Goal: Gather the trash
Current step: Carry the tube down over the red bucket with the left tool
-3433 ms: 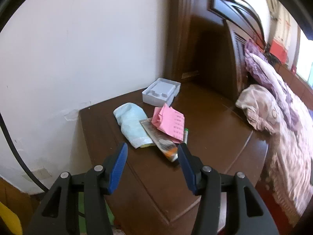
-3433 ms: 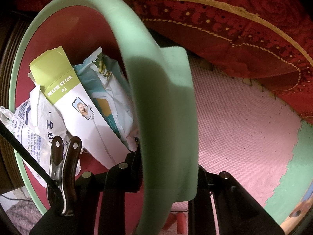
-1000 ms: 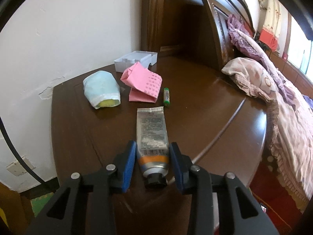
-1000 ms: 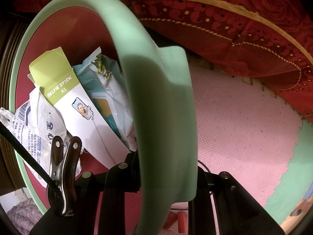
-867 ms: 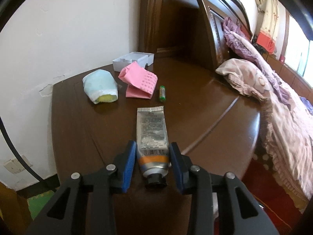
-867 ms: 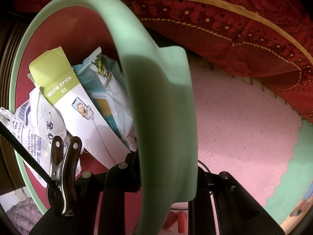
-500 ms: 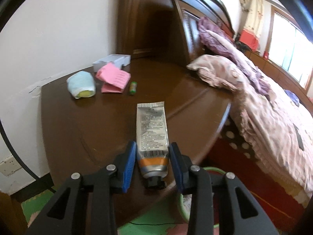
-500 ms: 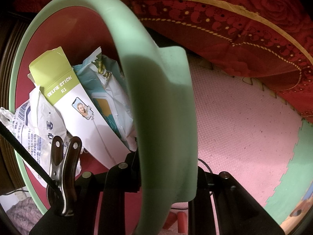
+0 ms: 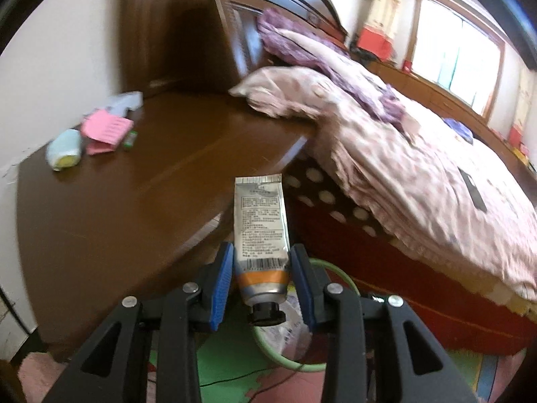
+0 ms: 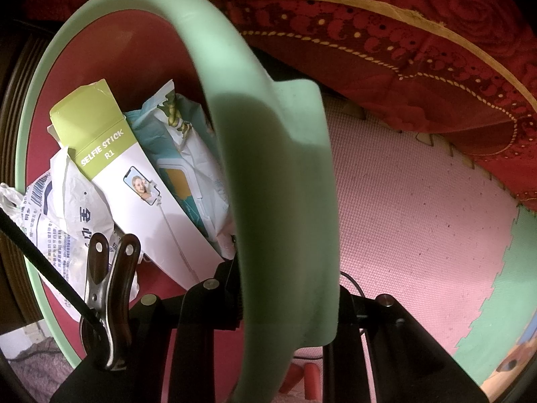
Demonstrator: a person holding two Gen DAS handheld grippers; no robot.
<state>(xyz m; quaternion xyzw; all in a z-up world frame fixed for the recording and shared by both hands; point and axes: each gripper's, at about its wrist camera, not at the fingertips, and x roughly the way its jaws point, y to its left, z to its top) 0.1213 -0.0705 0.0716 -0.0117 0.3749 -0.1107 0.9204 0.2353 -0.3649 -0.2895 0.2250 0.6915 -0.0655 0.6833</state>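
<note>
Left gripper (image 9: 261,283), jaws clamped on the cream tube (image 9: 261,235), should release only once centred over the green bin (image 10: 268,174), whose rim the right gripper (image 10: 285,302) pinches.

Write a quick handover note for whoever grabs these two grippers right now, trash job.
Left gripper: shut on the tube, cap toward the camera, carried past the table edge above the bin.
Right gripper: shut on the bin's green rim.
Done: selfie stick box and wrappers lie in the bin.
Left: drop the tube in, then fetch the pink packet, blue-and-yellow roll, small green item and white tray.
</note>
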